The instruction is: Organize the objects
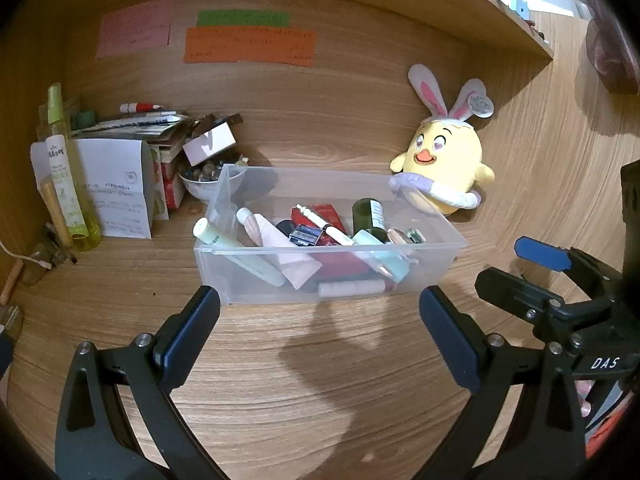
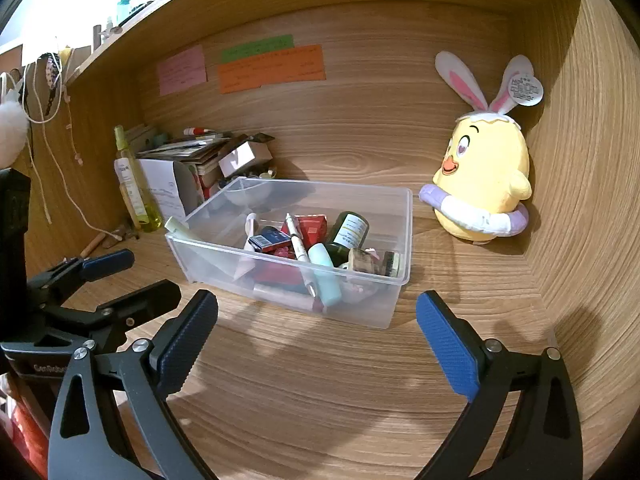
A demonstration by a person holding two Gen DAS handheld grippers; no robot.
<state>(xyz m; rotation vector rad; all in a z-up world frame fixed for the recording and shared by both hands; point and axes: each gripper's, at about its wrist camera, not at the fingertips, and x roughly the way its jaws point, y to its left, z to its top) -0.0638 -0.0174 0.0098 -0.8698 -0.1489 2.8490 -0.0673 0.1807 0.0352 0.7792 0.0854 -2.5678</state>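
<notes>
A clear plastic bin stands on the wooden desk, holding several cosmetics: tubes, a dark green bottle, a red box, a pen. It also shows in the right wrist view. My left gripper is open and empty, just in front of the bin. My right gripper is open and empty, also in front of the bin; it shows at the right of the left wrist view. A yellow chick plush with bunny ears stands right of the bin, also in the right wrist view.
At back left stand a yellow-green spray bottle, a white paper box, stacked booklets, a small carton and a bowl of beads. Coloured notes hang on the back wall. A shelf runs overhead.
</notes>
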